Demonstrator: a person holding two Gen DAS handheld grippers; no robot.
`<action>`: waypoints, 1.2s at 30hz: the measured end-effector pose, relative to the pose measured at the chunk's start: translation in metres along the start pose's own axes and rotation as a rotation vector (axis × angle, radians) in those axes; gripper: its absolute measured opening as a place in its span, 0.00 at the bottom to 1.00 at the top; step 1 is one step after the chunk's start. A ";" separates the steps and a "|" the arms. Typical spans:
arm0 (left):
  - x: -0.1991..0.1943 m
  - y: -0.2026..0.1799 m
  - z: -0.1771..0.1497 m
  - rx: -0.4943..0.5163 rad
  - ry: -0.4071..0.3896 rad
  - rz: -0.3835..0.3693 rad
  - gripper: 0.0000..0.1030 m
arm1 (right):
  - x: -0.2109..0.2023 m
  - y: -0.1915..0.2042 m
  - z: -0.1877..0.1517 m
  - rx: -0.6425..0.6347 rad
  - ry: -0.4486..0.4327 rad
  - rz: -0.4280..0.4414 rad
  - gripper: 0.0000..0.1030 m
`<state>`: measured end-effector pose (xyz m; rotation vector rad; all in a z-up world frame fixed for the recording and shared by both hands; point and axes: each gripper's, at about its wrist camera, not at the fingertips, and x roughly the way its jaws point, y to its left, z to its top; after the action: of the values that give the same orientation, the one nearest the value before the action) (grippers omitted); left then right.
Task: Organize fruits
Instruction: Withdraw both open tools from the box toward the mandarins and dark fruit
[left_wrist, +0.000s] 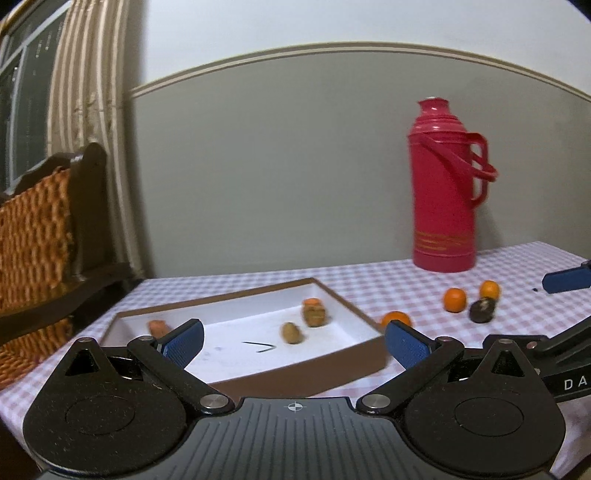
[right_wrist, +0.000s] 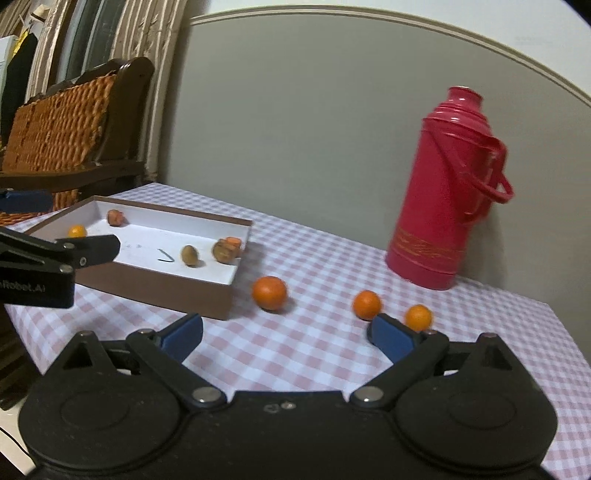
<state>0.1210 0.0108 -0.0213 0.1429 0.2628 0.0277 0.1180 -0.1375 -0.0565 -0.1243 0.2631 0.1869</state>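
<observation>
Both claws, left and right, spread wide and empty; nearest orange on counter by tray is prob next pick, needs right claw fwd.

tablecloth: checked cloth, matt | flask: glossy plastic | tray: matt cardboard

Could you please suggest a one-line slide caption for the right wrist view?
Open right gripper above three oranges left on the checked tablecloth, beside the shallow box.
</observation>
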 end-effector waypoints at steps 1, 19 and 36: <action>0.001 -0.004 0.000 0.000 0.003 -0.009 1.00 | -0.001 -0.004 -0.002 0.002 -0.001 -0.010 0.89; 0.036 -0.089 -0.001 0.034 0.090 -0.133 1.00 | -0.013 -0.076 -0.031 0.076 0.021 -0.124 0.87; 0.108 -0.125 -0.006 -0.014 0.237 -0.136 0.82 | 0.037 -0.108 -0.026 0.136 0.068 -0.135 0.72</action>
<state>0.2242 -0.1069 -0.0731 0.1077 0.5080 -0.0888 0.1680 -0.2408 -0.0813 -0.0135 0.3334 0.0303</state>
